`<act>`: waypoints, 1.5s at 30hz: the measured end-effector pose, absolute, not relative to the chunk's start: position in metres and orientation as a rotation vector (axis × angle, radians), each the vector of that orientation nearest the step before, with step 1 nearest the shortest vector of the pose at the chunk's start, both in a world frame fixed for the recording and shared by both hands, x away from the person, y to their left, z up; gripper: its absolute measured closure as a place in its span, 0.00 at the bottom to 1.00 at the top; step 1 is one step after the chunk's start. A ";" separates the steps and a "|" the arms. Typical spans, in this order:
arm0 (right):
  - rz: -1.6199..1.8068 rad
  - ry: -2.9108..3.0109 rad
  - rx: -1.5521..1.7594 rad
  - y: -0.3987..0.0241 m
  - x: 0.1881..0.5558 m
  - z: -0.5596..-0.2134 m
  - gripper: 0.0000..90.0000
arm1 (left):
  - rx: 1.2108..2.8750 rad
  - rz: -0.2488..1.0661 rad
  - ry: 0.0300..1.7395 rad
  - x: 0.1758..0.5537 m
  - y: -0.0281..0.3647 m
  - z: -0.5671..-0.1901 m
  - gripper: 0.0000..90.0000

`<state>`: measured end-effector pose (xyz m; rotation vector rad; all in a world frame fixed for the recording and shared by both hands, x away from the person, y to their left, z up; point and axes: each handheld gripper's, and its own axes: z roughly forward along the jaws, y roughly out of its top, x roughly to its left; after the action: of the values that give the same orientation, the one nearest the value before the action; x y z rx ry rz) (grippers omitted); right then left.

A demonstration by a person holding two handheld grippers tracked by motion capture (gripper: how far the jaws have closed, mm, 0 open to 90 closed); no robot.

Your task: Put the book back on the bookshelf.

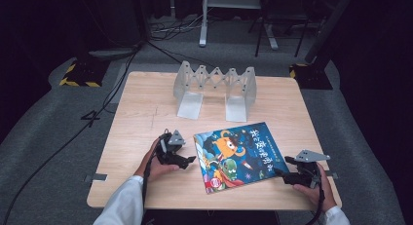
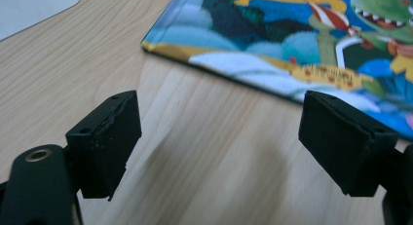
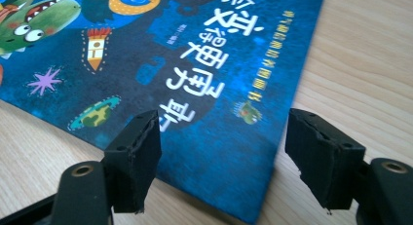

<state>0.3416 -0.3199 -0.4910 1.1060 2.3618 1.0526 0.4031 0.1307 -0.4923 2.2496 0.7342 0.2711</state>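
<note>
The left claw (image 1: pixel 187 160) is hovering with jaws apart and empty, the picture book (image 1: pixel 238 154) lying flat on the bench (image 1: pixel 146 113) just ahead of it. The right claw (image 1: pixel 282 172), also spread and gripping nothing, is facing the book's opposite edge. This looks like the approach; next, each claw needs to slip onto an edge and pinch, probably to carry it toward the rack (image 1: pixel 214 88) beyond.

White sleeves (image 1: pixel 122 205); black fingers (image 2: pixel 104 142), grey plates.
</note>
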 end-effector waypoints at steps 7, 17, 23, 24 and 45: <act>1.044 2.355 1.099 -0.315 0.346 -0.495 0.31 | 2.247 0.291 0.747 0.438 0.104 -0.494 0.18; 1.096 2.350 1.163 -0.321 0.350 -0.499 0.28 | 2.250 0.180 0.745 0.462 0.083 -0.499 0.17; 1.113 2.372 1.179 -0.322 0.351 -0.500 0.26 | 2.270 0.134 0.710 0.461 0.075 -0.501 0.11; 1.113 2.372 1.178 -0.322 0.351 -0.500 0.26 | 2.262 0.138 0.706 0.461 0.076 -0.502 0.11; 1.099 2.451 1.104 -0.292 0.348 -0.499 0.21 | 2.281 0.130 0.695 0.394 0.125 -0.501 0.11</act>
<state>0.3481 -0.2923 -0.4990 1.1042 2.4511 1.0991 0.3944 0.1249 -0.5012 2.2811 0.6953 0.1299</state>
